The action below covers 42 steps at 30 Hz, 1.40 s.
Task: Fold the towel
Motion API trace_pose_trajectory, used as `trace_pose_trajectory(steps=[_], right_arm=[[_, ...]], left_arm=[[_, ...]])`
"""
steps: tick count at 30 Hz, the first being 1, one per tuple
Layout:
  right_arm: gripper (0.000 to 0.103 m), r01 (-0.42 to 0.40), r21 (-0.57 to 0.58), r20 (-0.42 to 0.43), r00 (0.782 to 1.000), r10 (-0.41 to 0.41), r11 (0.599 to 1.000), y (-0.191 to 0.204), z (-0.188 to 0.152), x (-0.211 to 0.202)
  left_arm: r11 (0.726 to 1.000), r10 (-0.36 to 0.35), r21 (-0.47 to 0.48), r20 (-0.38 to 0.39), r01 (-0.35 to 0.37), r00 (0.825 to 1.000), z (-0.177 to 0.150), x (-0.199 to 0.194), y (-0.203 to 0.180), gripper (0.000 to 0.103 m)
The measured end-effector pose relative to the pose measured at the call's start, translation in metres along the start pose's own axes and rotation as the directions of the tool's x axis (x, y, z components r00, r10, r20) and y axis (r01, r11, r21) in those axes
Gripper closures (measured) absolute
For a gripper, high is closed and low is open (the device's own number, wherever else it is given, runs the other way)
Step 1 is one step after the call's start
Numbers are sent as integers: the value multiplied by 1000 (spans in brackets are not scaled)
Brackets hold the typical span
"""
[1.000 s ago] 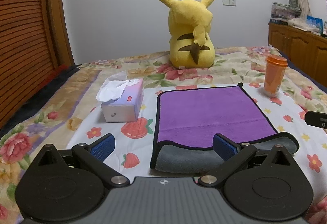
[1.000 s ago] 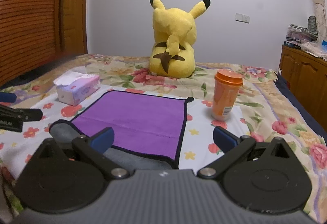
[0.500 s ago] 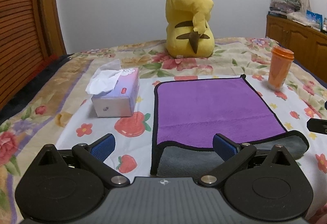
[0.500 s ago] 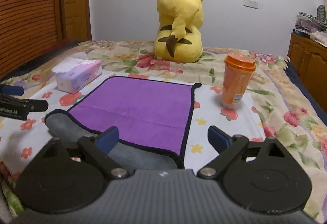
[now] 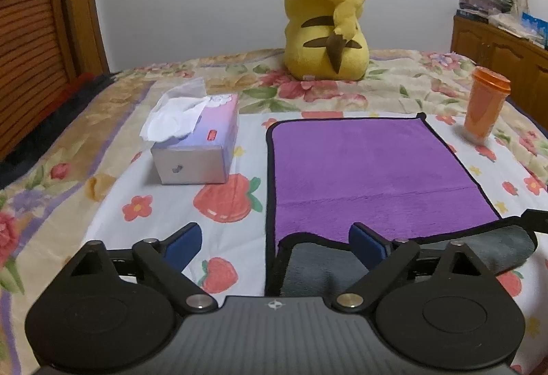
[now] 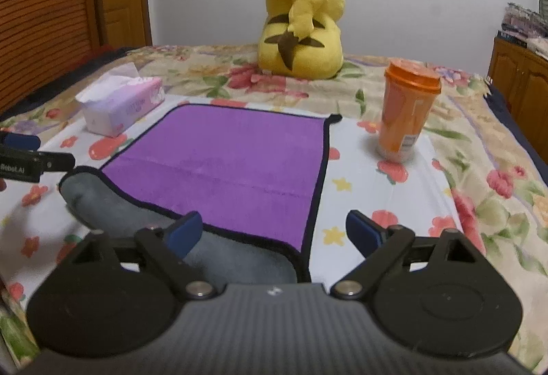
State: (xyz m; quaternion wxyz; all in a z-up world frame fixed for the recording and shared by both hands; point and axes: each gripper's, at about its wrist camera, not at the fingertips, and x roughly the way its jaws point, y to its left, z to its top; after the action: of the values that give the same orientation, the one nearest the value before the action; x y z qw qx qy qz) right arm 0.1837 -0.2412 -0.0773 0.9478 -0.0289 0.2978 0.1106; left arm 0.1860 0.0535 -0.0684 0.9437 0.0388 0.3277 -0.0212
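A purple towel (image 5: 370,169) with a black hem lies flat on the floral bed sheet; its near edge is turned over and shows the grey underside (image 5: 318,269). It also shows in the right wrist view (image 6: 233,155), grey fold at the near left (image 6: 113,207). My left gripper (image 5: 274,243) is open, its jaws straddling the towel's near left corner. My right gripper (image 6: 274,231) is open, its jaws straddling the near right corner. The left gripper's tip shows at the left edge of the right wrist view (image 6: 30,162).
A tissue box (image 5: 195,142) stands left of the towel. An orange lidded cup (image 6: 407,114) stands to its right. A yellow plush toy (image 5: 325,22) sits behind it. A wooden cabinet (image 5: 503,56) is at the far right, a slatted wooden door (image 5: 30,19) at the left.
Both grippers have moved forward and lower toward the towel's near edge, so the towel looks larger. Both stay open. The towel has not moved.
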Motion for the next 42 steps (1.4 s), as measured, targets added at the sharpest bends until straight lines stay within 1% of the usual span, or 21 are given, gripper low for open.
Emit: trace_pose_trajectory(steps=[6, 12, 15, 17, 21, 23, 30, 40, 42], right_arm=[[13, -5, 6, -31, 1000, 5, 1000, -1, 0, 9], [14, -11, -1, -64, 998, 11, 1000, -2, -2, 18], [14, -17, -1, -82, 996, 16, 1000, -2, -3, 21], [14, -21, 0, -94, 995, 21, 1000, -1, -4, 23], [14, -32, -2, -116, 993, 32, 999, 0, -7, 26], [14, -40, 1, -128, 991, 40, 999, 0, -7, 28], [14, -69, 24, -179, 981, 72, 997, -2, -10, 35], [15, -105, 78, -219, 968, 120, 991, -8, -13, 42], [18, -112, 91, -220, 967, 130, 990, -10, -13, 42]], left_arm=[[999, -23, -35, -23, 22, 999, 3, 11, 11, 13], [998, -52, -48, -54, 49, 997, 3, 23, 15, 25], [994, -82, -79, -72, 76, 994, 2, 29, 17, 31], [992, -97, -90, -86, 90, 992, 1, 33, 17, 37], [991, -110, -83, -107, 102, 988, -2, 37, 15, 41], [993, -99, -72, -124, 91, 987, -3, 39, 14, 45], [993, -111, -54, -182, 103, 977, -9, 45, 13, 51], [991, -132, -35, -203, 128, 970, -11, 45, 8, 60], [990, -138, -36, -203, 133, 969, -11, 45, 7, 62]])
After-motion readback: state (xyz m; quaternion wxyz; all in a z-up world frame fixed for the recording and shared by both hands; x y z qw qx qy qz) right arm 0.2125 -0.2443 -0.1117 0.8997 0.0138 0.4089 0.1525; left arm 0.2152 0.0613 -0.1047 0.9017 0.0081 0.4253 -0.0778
